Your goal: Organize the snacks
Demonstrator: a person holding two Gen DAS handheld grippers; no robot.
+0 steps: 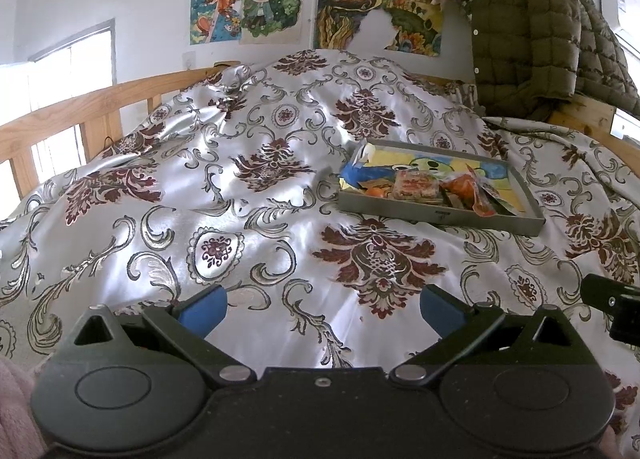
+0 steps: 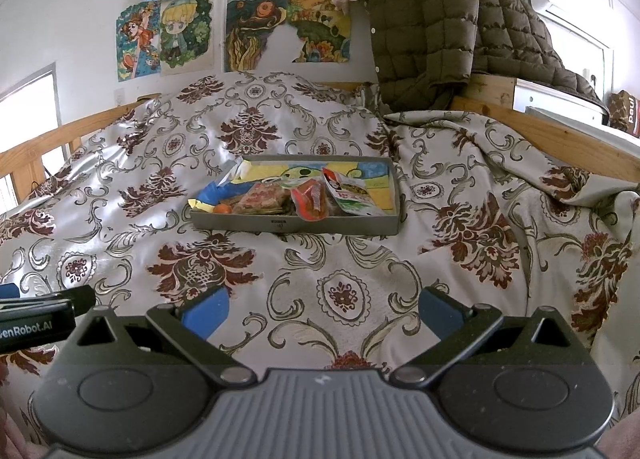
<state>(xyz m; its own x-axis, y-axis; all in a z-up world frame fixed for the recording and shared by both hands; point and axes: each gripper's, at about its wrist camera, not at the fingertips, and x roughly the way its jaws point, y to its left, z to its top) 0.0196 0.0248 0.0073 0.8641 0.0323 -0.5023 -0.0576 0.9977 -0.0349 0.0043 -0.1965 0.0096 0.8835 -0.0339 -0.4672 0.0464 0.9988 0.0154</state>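
Note:
A shallow grey tray (image 1: 436,216) (image 2: 294,225) with a cartoon-printed bottom lies on the patterned bedspread. Inside it sit several snacks: a clear pack of reddish pieces (image 1: 416,187) (image 2: 264,197), an orange-red packet (image 1: 464,185) (image 2: 310,201), a small orange round item (image 2: 221,209), and a white-and-green pouch (image 2: 352,193). My left gripper (image 1: 323,309) hovers open over the bedspread, well short of the tray and to its left. My right gripper (image 2: 324,311) is also open with nothing between its blue fingers, in front of the tray.
The floral bedspread (image 1: 248,187) rises in a mound behind the tray. A wooden bed rail (image 1: 72,111) runs along the left, another (image 2: 560,139) on the right. An olive quilted jacket (image 2: 448,19) hangs over the far corner. Drawings (image 1: 248,3) cover the wall.

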